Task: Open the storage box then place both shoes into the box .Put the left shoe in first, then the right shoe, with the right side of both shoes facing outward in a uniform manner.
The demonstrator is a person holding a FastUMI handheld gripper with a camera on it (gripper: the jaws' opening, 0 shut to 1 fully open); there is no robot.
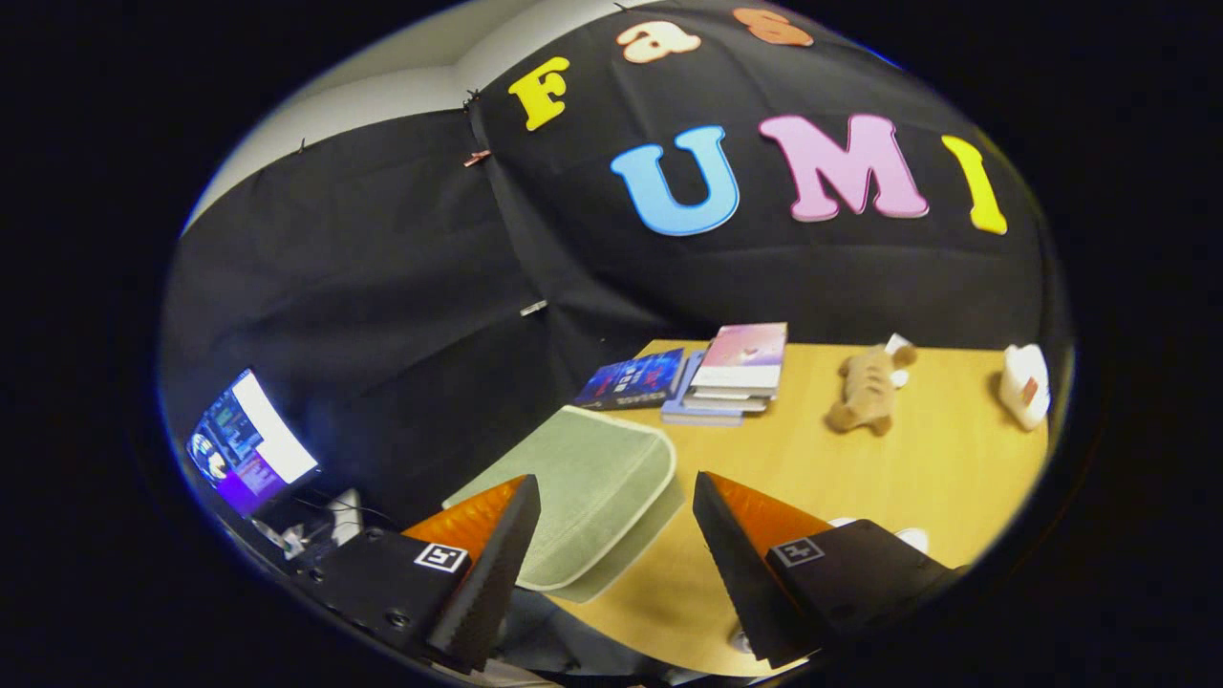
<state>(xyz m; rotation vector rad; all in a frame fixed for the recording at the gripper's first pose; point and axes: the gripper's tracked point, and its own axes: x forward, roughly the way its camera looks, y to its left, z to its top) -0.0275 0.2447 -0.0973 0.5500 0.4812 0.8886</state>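
Observation:
A pale green storage box point(592, 478) with a light rim lies on the near left corner of the wooden table point(917, 468), its lid down. My gripper point(613, 483) is open and tilted, raised above the table, and the box shows between and just ahead of the fingers. Nothing is held. A white rounded piece point(912, 538) peeks out behind the right finger, mostly hidden; I cannot tell what it is. Another white object with a red mark point(1025, 384) stands at the table's far right.
A stack of books point(736, 377) and a dark blue book point(635, 379) lie at the back of the table beyond the box. A tan plush toy point(868, 390) lies to their right. A lit screen point(246, 442) stands off the table to the left.

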